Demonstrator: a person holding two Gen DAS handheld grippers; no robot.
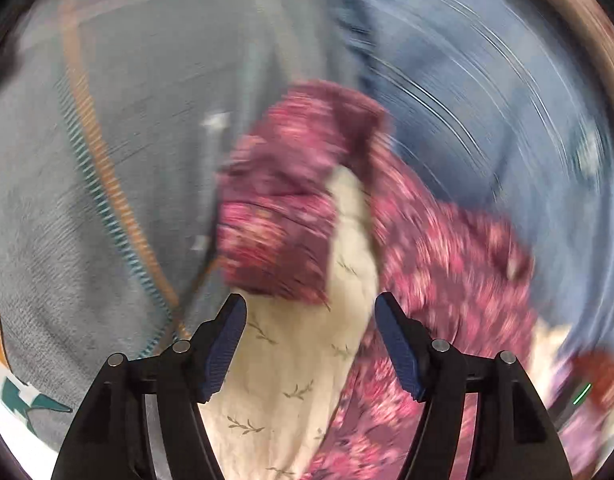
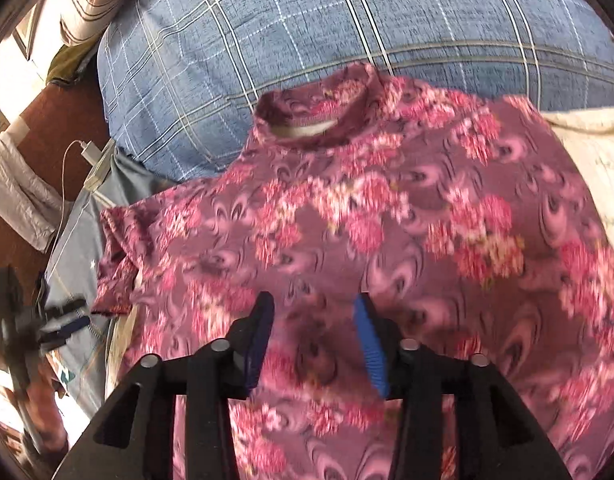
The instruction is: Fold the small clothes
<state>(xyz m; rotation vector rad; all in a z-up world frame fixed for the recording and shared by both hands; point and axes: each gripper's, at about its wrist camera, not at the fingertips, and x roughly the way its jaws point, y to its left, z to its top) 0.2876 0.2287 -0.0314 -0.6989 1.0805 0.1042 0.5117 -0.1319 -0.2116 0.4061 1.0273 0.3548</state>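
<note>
Left wrist view, left to right: grey bedcover (image 1: 107, 160) with an orange-and-teal stripe; my left gripper (image 1: 310, 344), jaws spread and holding nothing, over cream cloth (image 1: 307, 360); the floral top (image 1: 447, 272), bunched, filling centre and lower right. Motion blur is heavy here, so the bunched part at centre is possibly a sleeve; I cannot confirm it.

Right wrist view, left to right: my left gripper (image 2: 63, 326) again, small and blurred at the lower left edge; a white charger and cable (image 2: 91, 156) at middle left; the blue plaid pillow (image 2: 347, 24) across the top; the floral top (image 2: 367, 216) spread flat on the bed, collar toward the top of the frame. My right gripper (image 2: 317, 342), jaws spread and empty, sits over the lower body of the top.

The long axis runs collar to hem, straight ahead of the right jaws, which are the nearer. The hem lies below the frame, cut off; the right sleeve is out of view.
</note>
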